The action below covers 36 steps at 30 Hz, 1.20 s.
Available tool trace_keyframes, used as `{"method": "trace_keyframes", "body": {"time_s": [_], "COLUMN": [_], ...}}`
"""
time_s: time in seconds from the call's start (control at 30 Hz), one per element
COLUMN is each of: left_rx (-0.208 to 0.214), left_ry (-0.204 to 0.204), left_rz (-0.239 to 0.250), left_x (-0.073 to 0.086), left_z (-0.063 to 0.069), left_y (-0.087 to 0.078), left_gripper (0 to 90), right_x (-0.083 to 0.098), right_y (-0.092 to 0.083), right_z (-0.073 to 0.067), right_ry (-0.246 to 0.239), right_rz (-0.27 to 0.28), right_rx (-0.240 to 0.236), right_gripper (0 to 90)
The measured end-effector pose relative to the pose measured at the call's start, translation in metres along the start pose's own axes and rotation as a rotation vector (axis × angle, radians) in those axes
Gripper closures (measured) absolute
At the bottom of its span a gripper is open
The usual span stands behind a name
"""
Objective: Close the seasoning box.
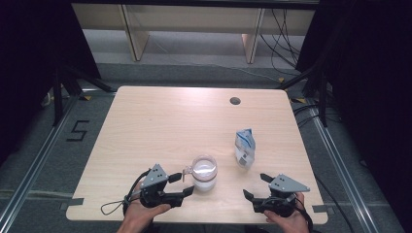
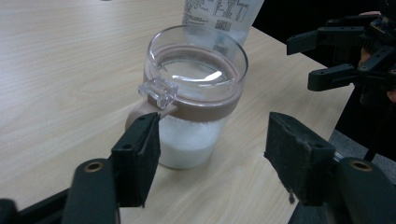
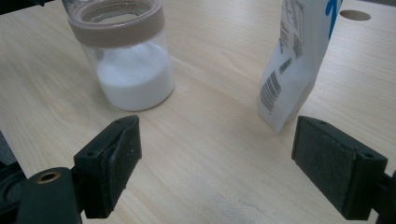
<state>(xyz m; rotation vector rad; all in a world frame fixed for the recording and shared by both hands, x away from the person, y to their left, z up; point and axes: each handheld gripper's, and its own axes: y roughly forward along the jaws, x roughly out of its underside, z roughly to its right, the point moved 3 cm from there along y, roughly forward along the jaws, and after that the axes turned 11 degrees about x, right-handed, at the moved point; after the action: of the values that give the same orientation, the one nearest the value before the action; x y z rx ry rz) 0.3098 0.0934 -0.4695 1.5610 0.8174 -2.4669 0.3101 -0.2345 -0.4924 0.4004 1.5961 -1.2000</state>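
A jar (image 2: 194, 93) is seen just ahead of the left gripper's (image 2: 212, 158) spread jaws; a bag (image 3: 299, 60) beyond the right gripper's (image 3: 233, 163) spread jaws.

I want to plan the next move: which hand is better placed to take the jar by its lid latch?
Left. The left gripper is open right beside the jar, its fingers just next to the clear latch. The right gripper is open too, but apart from the jar, nearer the white bag.
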Motion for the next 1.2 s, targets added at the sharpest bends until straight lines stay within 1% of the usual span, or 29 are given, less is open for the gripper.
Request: {"method": "trace_keyframes", "body": {"time_s": [0.1, 0.23, 0.27, 0.3, 0.33, 0.37, 0.4, 0.43, 0.47, 0.5, 0.53, 0.57, 0.6, 0.63, 0.7, 0.73, 0.77, 0.8, 0.83, 0.87, 0.93, 0.97, 1.0, 1.03, 1.07, 1.1, 1.13, 1.17, 1.2], "left_rx": [-0.003, -0.017, -0.019, -0.026, -0.024, -0.022, -0.027, -0.03, -0.029, -0.031, -0.028, -0.035, -0.033, -0.038, -0.039, -0.045, -0.04, -0.044, -0.044, -0.048, -0.045, -0.044, -0.047, -0.051, -0.051, -0.048, -0.048, -0.048, -0.045], "left_ry": [0.001, 0.023, 0.037, 0.036, 0.045, 0.043, 0.041, 0.044, 0.038, 0.025, 0.047, 0.039, 0.039, 0.025, 0.035, 0.045, 0.038, 0.034, 0.023, 0.023, 0.029, 0.028, 0.031, 0.027, 0.022, 0.026, 0.026, 0.022, 0.029], "left_rz": [0.006, -0.018, -0.026, -0.032, -0.042, -0.036, -0.041, -0.042, -0.049, -0.042, -0.053, -0.052, -0.049, -0.054, -0.063, -0.077, -0.076, -0.078, -0.069, -0.082, -0.093, -0.101, -0.106, -0.113, -0.11, -0.119, -0.124, -0.125, -0.129], "left_x": [0.002, 0.007, 0.009, 0.01, 0.012, 0.013, 0.014, 0.015, 0.016, 0.017, 0.018, 0.019, 0.02, 0.021, 0.024, 0.024, 0.026, 0.027, 0.029, 0.03, 0.034, 0.035, 0.037, 0.039, 0.04, 0.041, 0.043, 0.045, 0.046], "left_z": [0.001, 0.001, 0.001, 0.002, 0.001, 0.001, 0.002, 0.001, 0.002, 0.002, 0.001, 0.001, 0.001, 0.001, 0.001, 0.001, 0.001, 0.002, 0.003, 0.004, 0.006, 0.006, 0.007, 0.008, 0.008, 0.008, 0.008, 0.008, 0.008], "left_y": [-0.001, -0.002, -0.003, -0.003, -0.004, -0.003, -0.003, -0.004, -0.004, -0.004, -0.005, -0.005, -0.005, -0.005, -0.006, -0.007, -0.006, -0.006, -0.005, -0.005, -0.005, -0.004, -0.004, -0.004, -0.003, -0.003, -0.003, -0.003, -0.003], "left_gripper": [29.7, 26.7, 25.9, 25.1, 24.7, 24.5, 24.3, 23.9, 23.6, 23.3, 23.1, 22.9, 22.6, 22.1, 21.3, 20.9, 20.4, 20.1, 19.8, 19.2, 18.2, 17.8, 17.0, 16.0, 15.0, 15.1, 15.1, 15.1, 15.1], "right_x": [0.0, 0.001, 0.001, 0.002, 0.002, 0.001, 0.001, 0.002, 0.002, 0.001, 0.002, 0.002, 0.002, 0.003, 0.003, 0.004, 0.004, 0.004, 0.005, 0.006, 0.007, 0.008, 0.009, 0.009, 0.011, 0.011, 0.013, 0.014, 0.016], "right_y": [0.0, 0.0, -0.001, -0.003, -0.003, -0.002, -0.002, -0.004, -0.003, -0.004, -0.002, -0.003, -0.004, -0.005, -0.005, -0.008, -0.008, -0.007, -0.008, -0.008, -0.008, -0.01, -0.01, -0.01, -0.012, -0.011, -0.011, -0.013, -0.012], "right_z": [-0.001, -0.002, -0.003, -0.005, -0.005, -0.002, -0.002, -0.004, -0.003, -0.003, -0.004, -0.005, -0.005, -0.005, -0.005, -0.008, -0.008, -0.006, -0.006, -0.008, -0.007, -0.01, -0.007, -0.008, -0.011, -0.009, -0.009, -0.01, -0.009], "right_ry": [0.001, 0.008, 0.015, 0.033, 0.036, 0.01, 0.003, 0.029, 0.01, -0.001, 0.008, 0.02, 0.017, 0.023, 0.011, 0.049, 0.046, 0.021, 0.021, 0.037, 0.034, 0.06, 0.023, 0.024, 0.047, 0.012, 0.019, 0.026, 0.004], "right_rz": [-0.002, -0.017, -0.02, -0.035, -0.037, -0.02, -0.012, -0.034, -0.023, -0.016, -0.013, -0.019, -0.016, -0.016, -0.016, -0.045, -0.041, -0.028, -0.03, -0.033, -0.034, -0.054, -0.049, -0.046, -0.072, -0.056, -0.063, -0.087, -0.085], "right_rx": [-0.012, -0.023, -0.019, -0.018, -0.017, -0.014, -0.013, -0.016, -0.027, -0.01, -0.031, -0.031, -0.029, -0.033, -0.041, -0.035, -0.042, -0.042, -0.041, -0.045, -0.054, -0.047, -0.044, -0.049, -0.052, -0.043, -0.044, -0.034, -0.032], "right_gripper": [16.3, 16.3, 16.3, 16.3, 16.3, 16.3, 16.2, 16.2, 16.2, 16.2, 16.2, 16.2, 16.2, 16.2, 16.1, 16.1, 16.1, 16.1, 16.0, 16.0, 16.0, 15.9, 15.9, 16.0, 16.0, 16.2, 16.3, 16.3, 16.4]}}
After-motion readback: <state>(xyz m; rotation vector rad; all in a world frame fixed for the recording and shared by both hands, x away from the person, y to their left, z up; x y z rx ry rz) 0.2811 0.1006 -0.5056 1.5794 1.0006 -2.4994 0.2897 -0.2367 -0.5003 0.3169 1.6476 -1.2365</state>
